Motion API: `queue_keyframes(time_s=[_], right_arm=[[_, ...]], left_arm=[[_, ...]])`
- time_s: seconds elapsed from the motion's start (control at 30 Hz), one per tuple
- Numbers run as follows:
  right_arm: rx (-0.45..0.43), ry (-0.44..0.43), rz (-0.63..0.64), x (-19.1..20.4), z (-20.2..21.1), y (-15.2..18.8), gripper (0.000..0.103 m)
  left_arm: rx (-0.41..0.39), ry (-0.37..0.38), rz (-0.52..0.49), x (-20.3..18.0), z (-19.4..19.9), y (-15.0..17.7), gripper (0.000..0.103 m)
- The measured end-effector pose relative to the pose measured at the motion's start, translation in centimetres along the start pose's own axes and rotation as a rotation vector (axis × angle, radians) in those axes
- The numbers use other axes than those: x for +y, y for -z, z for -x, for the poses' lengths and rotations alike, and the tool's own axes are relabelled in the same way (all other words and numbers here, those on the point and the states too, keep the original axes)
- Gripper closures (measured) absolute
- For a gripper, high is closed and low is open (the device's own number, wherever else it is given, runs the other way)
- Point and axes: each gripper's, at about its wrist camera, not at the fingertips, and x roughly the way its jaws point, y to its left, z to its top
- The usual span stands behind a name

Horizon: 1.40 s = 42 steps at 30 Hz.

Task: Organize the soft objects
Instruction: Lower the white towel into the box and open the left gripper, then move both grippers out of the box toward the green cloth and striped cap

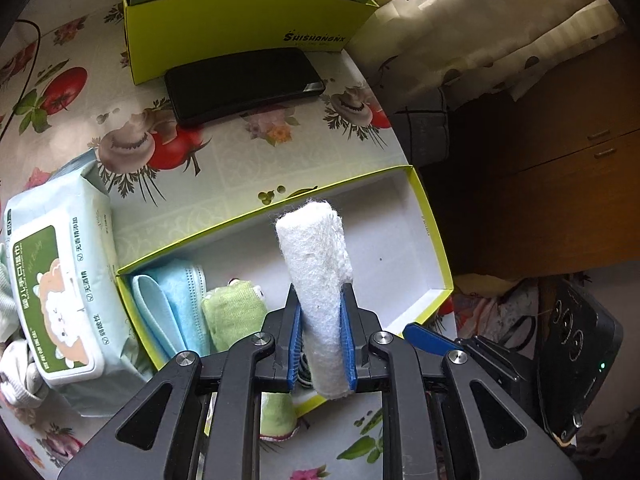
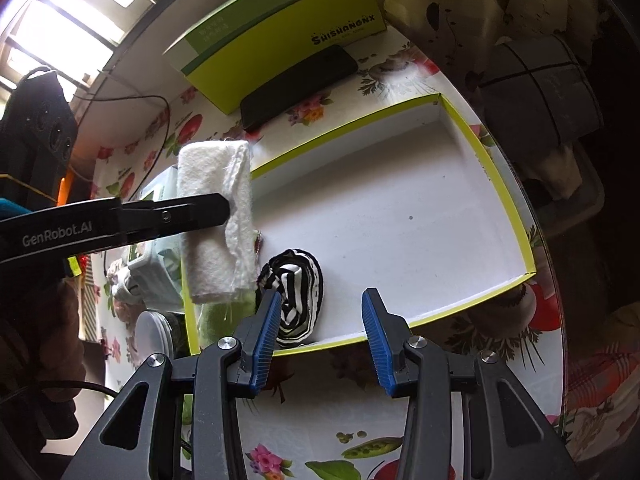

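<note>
Three soft things already lie in the tray (image 1: 434, 236): blue masks (image 1: 180, 300), green cloth (image 1: 234, 312), and striped sock (image 2: 296, 300) at its six o'clock. Left tongs (image 1: 322, 344) pinch a white towel roll (image 1: 316, 280) above it; right tongs (image 2: 320, 344) stand spread, empty. Wipes pack (image 1: 64, 296) waits on the tabletop (image 1: 224, 160).

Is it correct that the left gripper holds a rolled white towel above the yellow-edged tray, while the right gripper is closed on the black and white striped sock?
Not quite. The right gripper is open and holds nothing; the striped sock lies in the tray, as the right wrist view shows. The left gripper does hold the rolled white towel above the tray.
</note>
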Motion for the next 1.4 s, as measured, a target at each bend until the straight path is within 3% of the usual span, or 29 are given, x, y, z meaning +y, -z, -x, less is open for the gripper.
queue_keyframes(time_s=[0.27, 0.77, 1.4], right_arm=[[0.004, -0.002, 0.002, 0.2, -0.4, -0.2, 0.062], [-0.019, -0.009, 0.049, 2.8, 0.8, -0.7, 0.062], [0.009, -0.010, 0.193, 10.1, 1.7, 1.8, 0.060]], left_arm=[[0.010, -0.034, 0.006, 0.4, -0.7, 0.0, 0.063], [-0.080, -0.075, -0.041, 1.0, 4.8, 2.2, 0.062], [-0.198, -0.204, -0.039, 4.3, 11.1, 8.4, 0.063]])
